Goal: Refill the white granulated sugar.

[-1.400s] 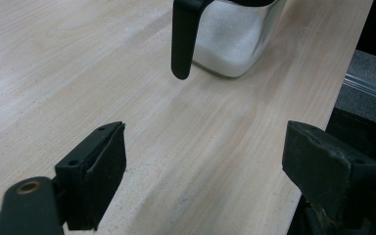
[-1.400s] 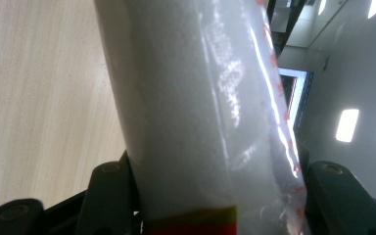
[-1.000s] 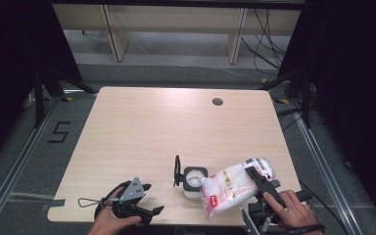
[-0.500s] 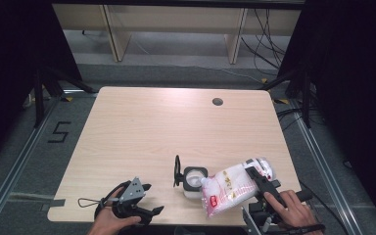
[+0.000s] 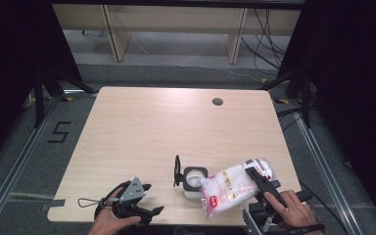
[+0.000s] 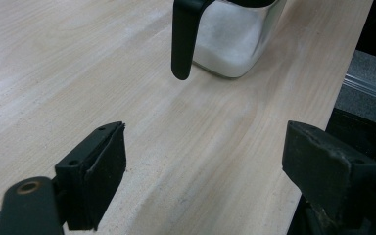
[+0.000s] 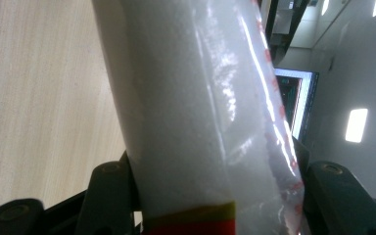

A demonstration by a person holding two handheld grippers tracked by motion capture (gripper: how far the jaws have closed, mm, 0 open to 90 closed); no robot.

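Pale wood fills most of what I see: a table (image 5: 142, 132) with a small round cable hole (image 5: 218, 102) near its far edge, dark floor and shelving legs beyond it. Near my edge stands a small clear jar (image 5: 194, 180), square-sided, its black lid (image 5: 177, 171) flipped up to the left and white grains already inside.

My right gripper (image 5: 254, 178) is clamped around a plastic bag of white granules (image 5: 232, 188); in the right gripper view the jaws press on both sides of the bag (image 7: 196, 122), about half closed around its bulk. The bag is tilted, its lower end hanging just beside the jar's mouth, to the right of it. My left gripper (image 5: 142, 203) rests low over the table near the front left, jaws wide apart with nothing between them; the left gripper view looks across bare wood at the jar (image 6: 235, 44) and its lid (image 6: 183, 36).

I judge that I am in the pouring step, filling the jar from the bag. Next, the bag's open end needs to sit squarely over the mouth before I tip further, or grains will spill onto the wood. My free gripper could steady the jar.
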